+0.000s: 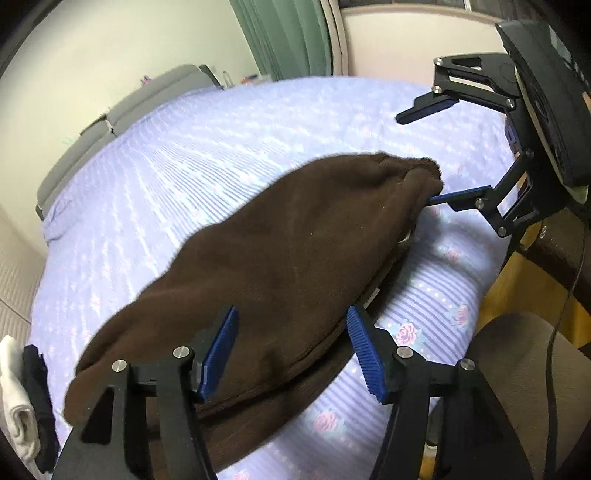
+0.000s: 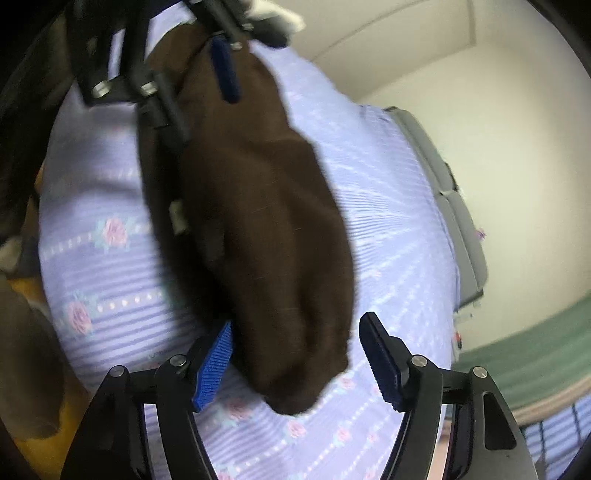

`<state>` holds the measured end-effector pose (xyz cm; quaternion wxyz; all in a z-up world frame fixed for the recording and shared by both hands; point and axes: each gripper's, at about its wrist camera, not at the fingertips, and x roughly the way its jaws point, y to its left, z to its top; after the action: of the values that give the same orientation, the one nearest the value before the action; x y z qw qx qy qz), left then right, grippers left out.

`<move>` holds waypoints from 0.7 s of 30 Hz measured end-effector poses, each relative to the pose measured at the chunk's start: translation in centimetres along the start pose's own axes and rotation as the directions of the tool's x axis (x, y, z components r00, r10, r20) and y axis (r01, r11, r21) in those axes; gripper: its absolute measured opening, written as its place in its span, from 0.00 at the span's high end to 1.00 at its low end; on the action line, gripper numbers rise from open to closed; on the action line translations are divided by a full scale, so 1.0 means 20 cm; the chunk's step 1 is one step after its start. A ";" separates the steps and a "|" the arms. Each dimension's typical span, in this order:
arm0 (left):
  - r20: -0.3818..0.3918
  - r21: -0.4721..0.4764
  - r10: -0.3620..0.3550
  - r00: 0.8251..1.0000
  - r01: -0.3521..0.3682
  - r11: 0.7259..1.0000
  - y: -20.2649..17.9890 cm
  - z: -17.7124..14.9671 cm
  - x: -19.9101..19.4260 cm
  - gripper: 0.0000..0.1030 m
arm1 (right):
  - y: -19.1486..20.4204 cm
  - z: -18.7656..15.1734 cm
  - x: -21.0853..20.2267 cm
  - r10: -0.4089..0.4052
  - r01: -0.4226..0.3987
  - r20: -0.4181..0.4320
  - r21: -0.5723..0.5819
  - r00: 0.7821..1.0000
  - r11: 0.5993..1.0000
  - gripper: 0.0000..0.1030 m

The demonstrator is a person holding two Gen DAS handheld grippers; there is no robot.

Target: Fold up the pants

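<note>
Dark brown pants (image 1: 273,266) lie folded in a long bundle on a lilac floral bedspread (image 1: 192,155). My left gripper (image 1: 291,354) is open, its blue pads on either side of the near end of the bundle. My right gripper (image 2: 295,365) is open around the far end of the pants (image 2: 258,206); in the left wrist view (image 1: 424,158) its lower finger is under the cloth edge and its upper finger is raised clear. The left gripper shows at the top of the right wrist view (image 2: 192,70).
A grey headboard or cushion (image 1: 110,122) runs along the bed's far side by a cream wall. Green curtains (image 1: 288,33) hang behind. White and dark folded cloths (image 1: 26,398) lie at the bed's left edge. A brown chair (image 1: 524,354) and wooden floor are at right.
</note>
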<state>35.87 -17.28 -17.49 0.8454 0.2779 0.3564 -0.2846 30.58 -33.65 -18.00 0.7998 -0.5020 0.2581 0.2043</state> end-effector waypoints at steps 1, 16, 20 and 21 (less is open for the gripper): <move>0.016 -0.011 0.005 1.000 -0.005 1.000 0.03 -0.01 -0.06 0.41 | -0.03 0.02 -0.04 -0.007 0.007 0.002 0.022 1.000 1.000 0.32; 0.076 -0.149 0.259 0.963 -0.245 0.958 0.88 -0.67 -0.38 0.40 | 0.22 0.90 -0.01 -0.011 -0.024 0.116 0.296 0.993 0.955 0.29; 0.114 -0.184 0.295 0.949 -0.272 0.945 0.97 -0.81 -0.36 0.40 | 0.44 1.13 0.12 -0.005 -0.026 0.090 0.334 0.996 0.942 0.29; 0.125 -0.180 0.299 0.946 -0.275 0.945 0.97 -0.82 -0.35 0.40 | 0.48 1.17 0.14 -0.010 -0.018 0.083 0.333 0.997 0.943 0.29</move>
<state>37.65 9.09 -16.62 0.9219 0.2357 0.2691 -0.1488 31.94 -8.30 -17.97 0.8828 -0.3501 0.2562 0.1800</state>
